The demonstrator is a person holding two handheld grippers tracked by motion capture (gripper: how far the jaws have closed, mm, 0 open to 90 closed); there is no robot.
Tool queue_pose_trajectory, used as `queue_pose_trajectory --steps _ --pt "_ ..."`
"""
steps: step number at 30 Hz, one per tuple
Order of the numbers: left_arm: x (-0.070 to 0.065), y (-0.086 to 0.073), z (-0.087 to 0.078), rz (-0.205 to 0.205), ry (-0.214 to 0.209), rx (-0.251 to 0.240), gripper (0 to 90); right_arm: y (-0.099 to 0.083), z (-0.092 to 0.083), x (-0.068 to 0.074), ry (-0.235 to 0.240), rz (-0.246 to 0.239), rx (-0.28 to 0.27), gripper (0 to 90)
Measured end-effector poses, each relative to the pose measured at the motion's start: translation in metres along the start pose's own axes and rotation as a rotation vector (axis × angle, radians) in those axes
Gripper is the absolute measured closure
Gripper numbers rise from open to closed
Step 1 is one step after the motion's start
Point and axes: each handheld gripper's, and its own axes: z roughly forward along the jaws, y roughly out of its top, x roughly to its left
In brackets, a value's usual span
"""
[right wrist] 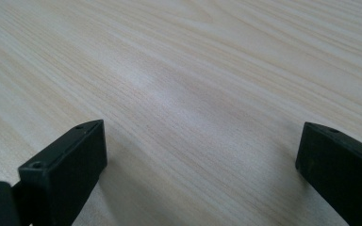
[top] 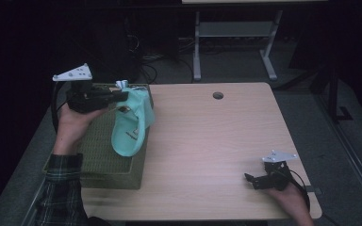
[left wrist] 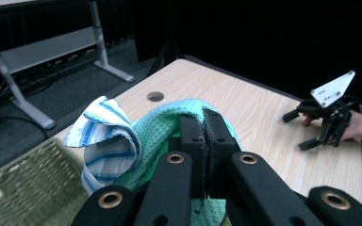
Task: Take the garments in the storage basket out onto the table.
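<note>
Mint-green waffle cloth point(top: 133, 123), item one: in the high view we find it at centre left, hanging from the left gripper point(top: 120, 96) above a woven olive basket point(top: 103, 160) that sits on the left edge of the pale wooden table point(top: 217, 141). The jaws are pressed together on the cloth's upper fold. A blue-and-white striped cloth point(top: 122, 84) peeks out at the top of the bundle, just beside the jaw tips. At lower right we list the right gripper point(top: 250, 180), held by a hand low over the tabletop, jaws spread, well apart from the basket.

Left gripper view: we look along the two black jaws, closed tight on the green cloth point(left wrist: 158, 129) at frame centre. The striped cloth point(left wrist: 104, 141) bunches at centre left, touching the green one; whether the jaws also catch it we cannot tell. The basket's weave point(left wrist: 23, 179) fills the lower left corner. The right gripper point(left wrist: 313, 129) shows at the right edge over the table point(left wrist: 245, 108).

Right gripper view: we record bare wood grain point(right wrist: 193, 84), with the two black jaws standing wide apart at the lower corners, nothing between them.
</note>
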Motion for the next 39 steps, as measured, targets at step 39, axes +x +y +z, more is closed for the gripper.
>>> queue_pose_trajectory --steps 39 --pt "-0.051 0.026 0.111 0.049 -0.180 -0.006 88.3 0.000 0.000 0.000 0.001 0.002 0.000 2.1"
